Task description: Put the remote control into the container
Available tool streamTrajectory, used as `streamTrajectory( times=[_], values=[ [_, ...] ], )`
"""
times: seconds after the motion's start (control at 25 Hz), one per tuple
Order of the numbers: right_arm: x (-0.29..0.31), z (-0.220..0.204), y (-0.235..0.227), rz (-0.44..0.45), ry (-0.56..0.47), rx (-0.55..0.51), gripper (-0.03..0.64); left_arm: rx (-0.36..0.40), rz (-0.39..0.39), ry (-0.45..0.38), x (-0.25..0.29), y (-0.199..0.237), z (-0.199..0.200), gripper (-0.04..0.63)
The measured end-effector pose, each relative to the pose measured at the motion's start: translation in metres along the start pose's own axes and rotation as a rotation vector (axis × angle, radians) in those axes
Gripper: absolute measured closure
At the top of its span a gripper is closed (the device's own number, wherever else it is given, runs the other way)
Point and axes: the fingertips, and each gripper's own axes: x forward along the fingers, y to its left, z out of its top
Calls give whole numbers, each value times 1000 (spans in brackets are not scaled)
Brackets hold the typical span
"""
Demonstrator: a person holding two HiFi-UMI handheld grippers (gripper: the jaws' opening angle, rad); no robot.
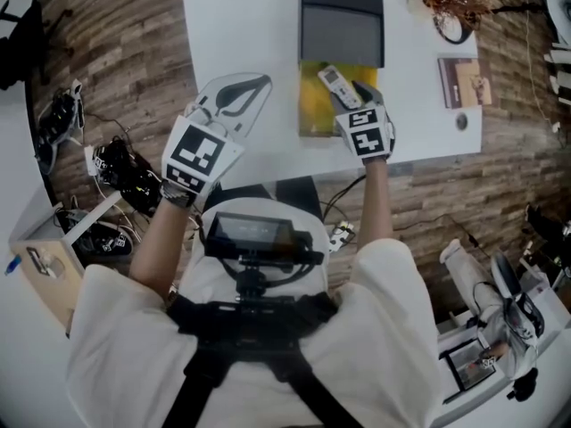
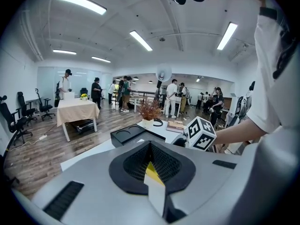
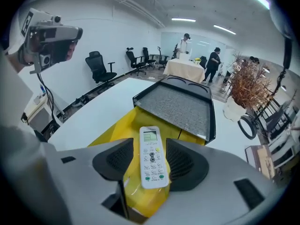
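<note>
**Remote held over the yellow container**

Our right gripper [image 3: 151,167] clamps the white remote control [image 3: 151,149] by its sides, above the yellow container [image 1: 314,116] on the white surface [image 1: 241,25]. A black tray [image 3: 180,108] sits at the container's far end. Our left gripper [image 2: 150,150] is closed and empty.

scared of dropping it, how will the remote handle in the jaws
The remote looks like hard plastic, so probably stiff and light. Its smooth sides may slip in the right gripper. Flat and slim, it likely won't roll if released.
</note>
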Motion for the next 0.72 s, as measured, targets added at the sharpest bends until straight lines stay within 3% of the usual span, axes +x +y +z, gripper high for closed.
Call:
streamTrajectory(
  times=[0.16,0.4,0.48,0.6,0.72],
  values=[
    [-15,6,5,-18,-61,91,391,13,-11,-9,-9,-1,0,583],
    [-40,13,17,-69,-117,123,400,42,-32,-32,-21,-3,6,583],
    [-50,16,20,-94,-142,129,487,53,-40,-42,-25,-3,10,583],
    [-63,24,27,-122,-178,139,522,67,-47,-58,-33,-2,13,583],
    [-76,36,30,-154,-224,161,606,81,-49,-75,-40,1,17,583]
  ],
)
